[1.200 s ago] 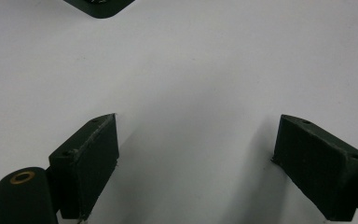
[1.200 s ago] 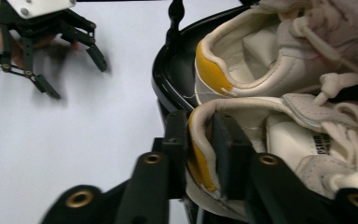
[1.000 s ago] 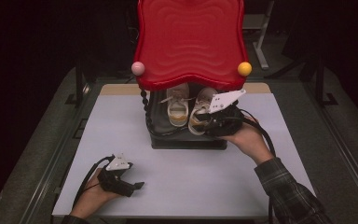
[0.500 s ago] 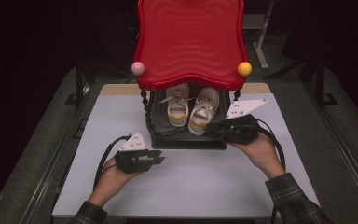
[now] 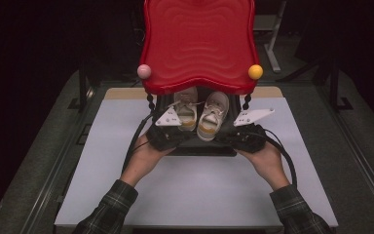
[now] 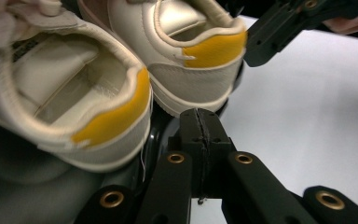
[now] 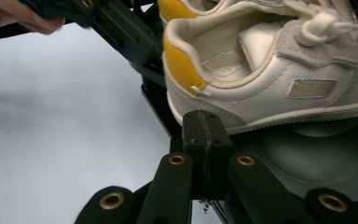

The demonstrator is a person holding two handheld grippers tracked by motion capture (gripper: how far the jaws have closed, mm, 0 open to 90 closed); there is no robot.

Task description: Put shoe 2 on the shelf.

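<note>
Red plastic dominates up top, a wavy-edged tray [image 5: 198,44] with rippled grooves, perched above a black stand [image 5: 202,146] on the pale grey table [image 5: 199,190]. A second ago the left gripper [image 5: 173,136] was low on the near-left of the table with its jaws apart; now it has swept up and across to the stand's left front corner, and its jaws have just been closing, clenched pad to pad with nothing between them. From the left gripper view the black jaws meet in a tight seam just short of the left shoe's heel [image 6: 74,93]. That shoe is cream leather with a mustard-yellow heel tab and a padded fabric lining. Beside it and touching, the right shoe [image 5: 213,114] sits toe-in under the tray, same cream and yellow, with thick white laces. Both shoes rest on the stand's glossy black base. Over on the right, the right gripper [image 5: 241,138] has shifted from the shoes' side down to the stand's right front corner; its jaws have just been closing too, clamped empty, tips just at the right shoe's white rubber sole. Plaid sleeves [image 5: 112,204] frame the bottom edge.
</note>
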